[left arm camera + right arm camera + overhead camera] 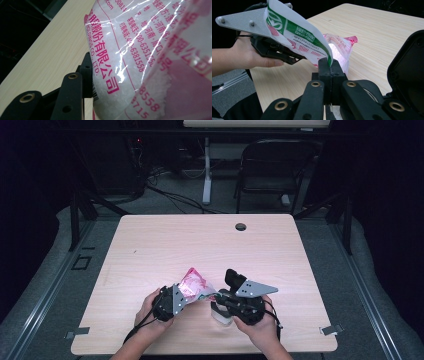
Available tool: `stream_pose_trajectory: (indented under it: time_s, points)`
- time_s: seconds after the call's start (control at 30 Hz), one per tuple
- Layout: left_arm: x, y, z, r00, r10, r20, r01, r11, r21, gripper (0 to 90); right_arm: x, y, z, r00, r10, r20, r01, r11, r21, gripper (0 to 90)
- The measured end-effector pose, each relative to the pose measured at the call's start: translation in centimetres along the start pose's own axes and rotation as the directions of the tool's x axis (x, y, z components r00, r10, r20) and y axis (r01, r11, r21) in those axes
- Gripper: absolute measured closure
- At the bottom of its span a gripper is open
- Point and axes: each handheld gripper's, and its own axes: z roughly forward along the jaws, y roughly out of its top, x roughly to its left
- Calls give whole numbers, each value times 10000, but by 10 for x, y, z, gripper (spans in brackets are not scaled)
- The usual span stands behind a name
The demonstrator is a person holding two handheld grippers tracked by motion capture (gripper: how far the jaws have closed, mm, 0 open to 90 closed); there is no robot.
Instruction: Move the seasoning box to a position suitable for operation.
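Note:
A clear plastic bag (pixel 193 284) with pink print and white grains hangs just above the table's near edge, held between both grippers. My left gripper (pixel 186 299) is shut on the bag's left side. In the left gripper view the bag (pixel 140 57) presses against the one jaw that shows, and the other jaw is hidden behind it. My right gripper (pixel 329 67) is shut on the bag's green-and-white printed edge (pixel 297 32). The left gripper (pixel 293 59) and the hand that holds it appear beyond, in the right gripper view.
A small pale container (pixel 221 316) stands on the wooden table (pixel 200 245) under my right gripper (pixel 216 295). A cable hole (pixel 241 226) sits near the far edge. Behind the table stand a black chair (pixel 272 170) and a white desk leg (pixel 206 175).

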Motion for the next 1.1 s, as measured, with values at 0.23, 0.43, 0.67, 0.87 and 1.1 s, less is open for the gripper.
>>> stream_pose_trajectory:
  time_s: [0.23,0.43,0.67,0.87,1.1]
  points:
    - [0,2,0,9993,299,-242,-307,9990,-319,597,1,-1,-5,9999,-75,71,75,10000,-23,900]
    - [0,3,2,9971,603,-457,-628,9964,-575,597,2,-3,-6,10000,-45,87,45,10000,-48,900]
    - [1,5,4,9915,936,-905,-995,9931,-621,597,0,-7,-5,9997,86,210,-86,10000,-2,900]
    - [1,7,5,9877,1064,-1144,-1150,9908,-717,598,-4,-10,-4,9989,216,408,-223,9996,164,900]
    - [0,11,3,9837,1169,-1369,-1293,9879,-857,599,-6,-12,-7,9983,291,507,-300,9994,167,900]
